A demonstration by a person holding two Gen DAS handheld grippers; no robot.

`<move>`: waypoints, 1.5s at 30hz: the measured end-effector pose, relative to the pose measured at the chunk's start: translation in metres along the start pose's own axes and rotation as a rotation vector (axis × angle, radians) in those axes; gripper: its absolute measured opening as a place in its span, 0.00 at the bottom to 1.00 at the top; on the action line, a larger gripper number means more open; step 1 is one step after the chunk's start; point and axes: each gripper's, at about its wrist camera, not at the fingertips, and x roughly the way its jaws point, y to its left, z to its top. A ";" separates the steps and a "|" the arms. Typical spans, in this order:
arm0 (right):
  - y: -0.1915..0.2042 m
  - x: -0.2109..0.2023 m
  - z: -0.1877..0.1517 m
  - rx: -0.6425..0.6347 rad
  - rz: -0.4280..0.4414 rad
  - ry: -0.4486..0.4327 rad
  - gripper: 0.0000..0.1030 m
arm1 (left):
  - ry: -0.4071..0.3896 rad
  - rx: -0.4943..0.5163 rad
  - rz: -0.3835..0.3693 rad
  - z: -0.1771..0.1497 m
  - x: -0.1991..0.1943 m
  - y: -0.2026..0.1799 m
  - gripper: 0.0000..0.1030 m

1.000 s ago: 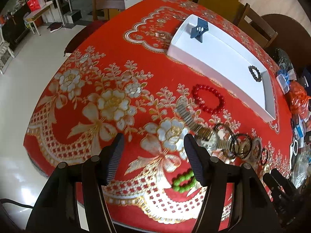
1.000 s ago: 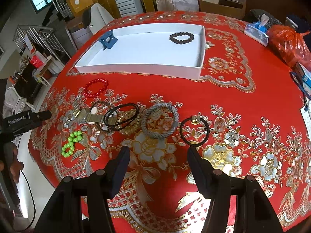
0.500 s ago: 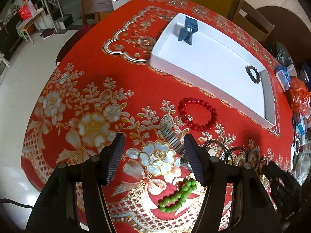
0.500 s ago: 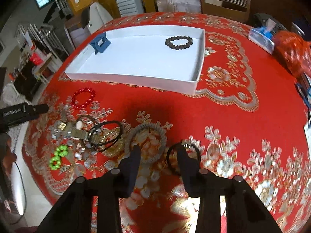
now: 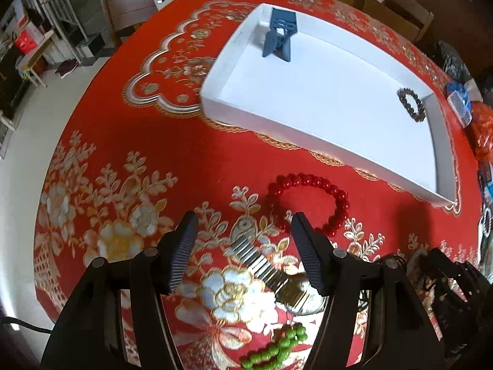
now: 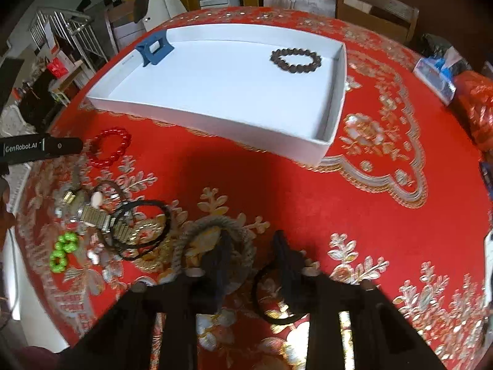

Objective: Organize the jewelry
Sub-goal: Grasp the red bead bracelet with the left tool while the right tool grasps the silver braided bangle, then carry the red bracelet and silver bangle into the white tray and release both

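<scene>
From the left wrist, your left tongs gape empty over the watch on the table, tray holding only clip and dark bracelet; from the right wrist, your right tongs, just narrowed, straddle the black hair tie, grip uncertain, most pieces unsorted.

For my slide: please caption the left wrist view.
Open left gripper above metal watch band, beside red bead bracelet.
</scene>
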 end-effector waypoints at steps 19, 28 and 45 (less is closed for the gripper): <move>-0.011 0.001 0.002 0.042 0.053 -0.021 0.06 | -0.044 0.167 -0.014 0.019 0.028 -0.038 0.08; -0.014 -0.020 0.006 0.066 0.090 -0.074 0.06 | -0.016 0.134 -0.126 0.022 0.014 -0.033 0.07; -0.024 -0.067 0.060 0.102 0.130 -0.190 0.06 | -0.168 0.216 -0.210 0.062 -0.083 -0.057 0.07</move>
